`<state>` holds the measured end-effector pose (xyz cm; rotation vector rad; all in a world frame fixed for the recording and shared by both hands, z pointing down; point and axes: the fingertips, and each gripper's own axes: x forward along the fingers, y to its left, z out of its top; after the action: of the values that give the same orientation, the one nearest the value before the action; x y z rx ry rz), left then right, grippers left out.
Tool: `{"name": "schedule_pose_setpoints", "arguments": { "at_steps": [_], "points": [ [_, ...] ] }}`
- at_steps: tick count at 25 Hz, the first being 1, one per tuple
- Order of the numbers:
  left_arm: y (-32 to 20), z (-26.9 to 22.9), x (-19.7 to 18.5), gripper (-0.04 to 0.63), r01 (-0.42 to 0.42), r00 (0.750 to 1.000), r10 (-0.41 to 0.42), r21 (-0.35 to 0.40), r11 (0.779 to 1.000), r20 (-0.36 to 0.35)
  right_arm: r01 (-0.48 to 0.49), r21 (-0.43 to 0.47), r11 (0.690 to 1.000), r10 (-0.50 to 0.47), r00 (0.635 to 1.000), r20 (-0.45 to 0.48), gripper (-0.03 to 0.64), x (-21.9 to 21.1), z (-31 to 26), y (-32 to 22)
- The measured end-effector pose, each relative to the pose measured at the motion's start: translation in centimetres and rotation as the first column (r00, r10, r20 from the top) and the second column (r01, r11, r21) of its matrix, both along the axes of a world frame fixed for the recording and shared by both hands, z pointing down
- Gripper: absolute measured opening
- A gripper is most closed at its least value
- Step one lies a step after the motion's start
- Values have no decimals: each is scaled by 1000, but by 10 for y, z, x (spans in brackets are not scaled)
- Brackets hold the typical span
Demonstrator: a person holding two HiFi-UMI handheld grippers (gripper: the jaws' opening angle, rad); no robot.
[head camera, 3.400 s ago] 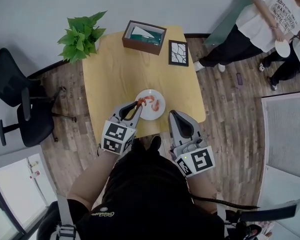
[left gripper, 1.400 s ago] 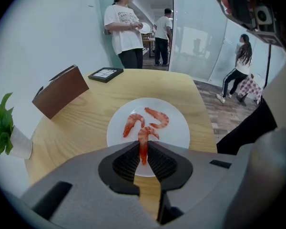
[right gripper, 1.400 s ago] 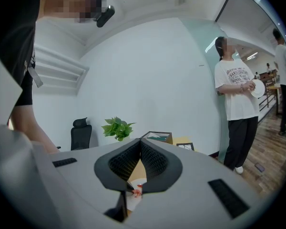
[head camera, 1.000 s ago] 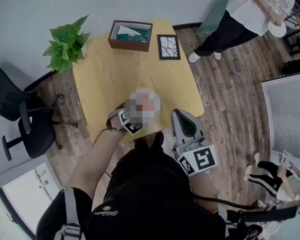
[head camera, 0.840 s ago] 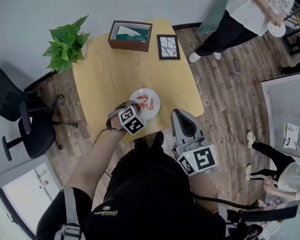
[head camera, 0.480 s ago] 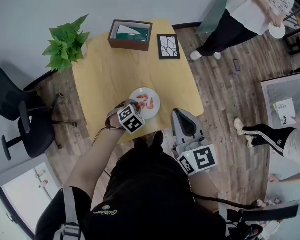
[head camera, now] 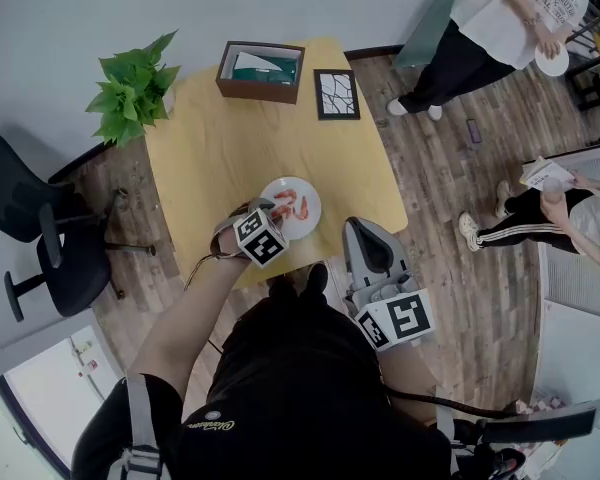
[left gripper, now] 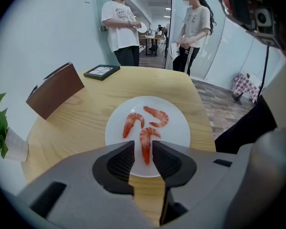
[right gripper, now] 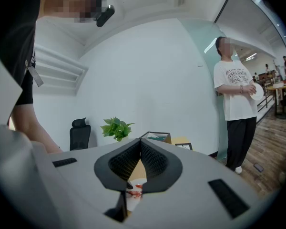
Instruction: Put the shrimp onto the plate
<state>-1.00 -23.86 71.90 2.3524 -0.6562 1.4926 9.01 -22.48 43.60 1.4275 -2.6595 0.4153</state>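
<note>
- Left tongs [left gripper: 143, 151], jaws just opened wide, hover over a white plate [left gripper: 181, 128] on a wooden table [head camera: 220, 138].
- Three shrimp [left gripper: 145, 137] lie on the plate, and one of them lies loose between the jaws.
- Right tongs [right gripper: 140, 142] are closed and empty.

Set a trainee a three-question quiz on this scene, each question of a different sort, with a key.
1. How many shrimp lie on the plate?
2. True or false: the right claw holds a shrimp.
3. The jaws of the left claw are: A) shut on a shrimp; B) apart, either side of one shrimp's tail; C) shut on the plate's rim.

Key
1. Three.
2. False: its jaws are shut with nothing between them.
3. B: they have just been opening, and the pads do not press on the shrimp lying between them.
</note>
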Motion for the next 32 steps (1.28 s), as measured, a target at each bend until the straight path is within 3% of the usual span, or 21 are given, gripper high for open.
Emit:
{"name": "schedule_pose_setpoints", "arguments": {
  "at_steps": [8,15,19,24,32],
  "points": [
    [0,-7,-1,122,27,999,-27,-10,1000,-32,5,2,1000,-5,1000,2,3,-1,-1,1],
    [0,-26,-3,20,92,992,-91,14,996,-92,19,6,1000,-19,1000,-2,3,-3,-2,1],
    [1,-40,-6,7,143,980,-138,24,989,-143,33,13,999,-33,999,-4,3,-9,-4,2],
    [-3,-68,-10,6,245,941,-228,39,969,-250,48,19,999,-47,999,-5,3,-14,-7,1],
    [-3,-149,-21,6,384,838,-302,97,918,-454,65,29,997,-65,998,-8,3,-20,-11,1]
  ]
}}
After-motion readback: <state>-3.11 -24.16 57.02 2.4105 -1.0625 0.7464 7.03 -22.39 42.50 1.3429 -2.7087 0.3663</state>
